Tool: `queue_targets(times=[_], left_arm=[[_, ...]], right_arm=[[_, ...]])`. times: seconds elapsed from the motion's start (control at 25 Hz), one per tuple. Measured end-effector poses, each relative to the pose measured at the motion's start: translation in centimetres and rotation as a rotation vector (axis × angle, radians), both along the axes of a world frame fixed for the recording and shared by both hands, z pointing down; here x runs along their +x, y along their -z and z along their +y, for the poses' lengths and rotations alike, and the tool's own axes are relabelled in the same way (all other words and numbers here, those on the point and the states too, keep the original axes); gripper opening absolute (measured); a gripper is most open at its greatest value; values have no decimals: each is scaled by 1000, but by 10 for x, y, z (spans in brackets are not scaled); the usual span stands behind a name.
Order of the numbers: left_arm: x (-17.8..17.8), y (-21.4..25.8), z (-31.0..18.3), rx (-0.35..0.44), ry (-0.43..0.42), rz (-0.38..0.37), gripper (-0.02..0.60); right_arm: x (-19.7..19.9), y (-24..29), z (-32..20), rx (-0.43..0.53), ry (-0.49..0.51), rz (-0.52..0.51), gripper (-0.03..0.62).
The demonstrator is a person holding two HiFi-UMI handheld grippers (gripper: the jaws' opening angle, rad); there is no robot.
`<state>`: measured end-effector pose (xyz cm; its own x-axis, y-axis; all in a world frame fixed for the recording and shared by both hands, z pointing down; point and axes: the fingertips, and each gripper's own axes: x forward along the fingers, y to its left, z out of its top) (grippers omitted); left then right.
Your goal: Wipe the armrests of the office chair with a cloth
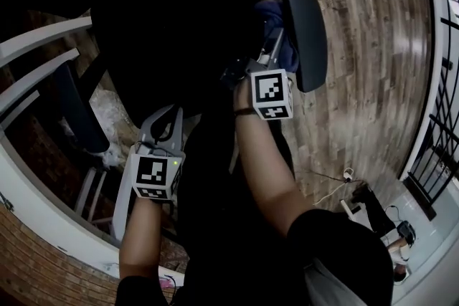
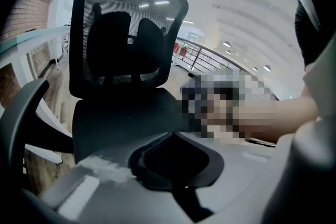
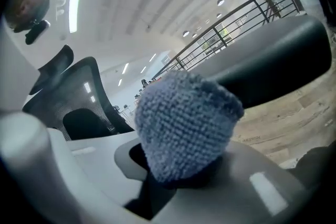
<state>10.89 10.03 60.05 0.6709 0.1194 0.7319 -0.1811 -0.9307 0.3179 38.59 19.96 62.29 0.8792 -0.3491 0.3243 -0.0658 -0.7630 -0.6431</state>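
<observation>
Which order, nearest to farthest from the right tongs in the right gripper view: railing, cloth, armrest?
1. cloth, clamped in the right tongs, centre.
2. armrest, just behind the cloth, upper right.
3. railing, far background, top right.

Inspection from my remote station. Left gripper (image 1: 162,127) and right gripper (image 1: 275,39): pale grey bodies with dark textured pads (image 2: 173,155). Each carries a white cube (image 1: 154,177) with black square markers. A green light (image 1: 174,163) shows on the left cube. There is a dark band (image 1: 245,111) at the right wrist. Short dark sleeves (image 1: 337,240) show in the lower frame.
</observation>
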Motion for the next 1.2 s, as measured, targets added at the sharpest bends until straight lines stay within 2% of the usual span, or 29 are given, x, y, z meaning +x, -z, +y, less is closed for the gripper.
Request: queue_targets(times=[0.2,0.48,0.64,0.8,0.92,1.08,1.2], left_arm=[[2,0,6,-53,3,19,6],[-2,-6,3,-58,8,7,6],[-6,-9,-1,-58,8,-5,6],[-8,-13,2,-116,33,-6,6],[-10,-13,8,-137,42,-10,6],[-8,-7,8,-141,41,-1,6],[-9,0,7,-125,33,3,6]], right_arm=[[10,-3,0,-4,-13,33,67],[20,-26,-10,-57,14,-2,71],[24,-59,-16,-77,36,-88,72],[27,-94,-19,32,-10,-238,72],[27,-112,-18,68,-47,-310,71],[26,-117,-17,92,-83,-322,71],[24,-112,-16,23,-45,-311,71]])
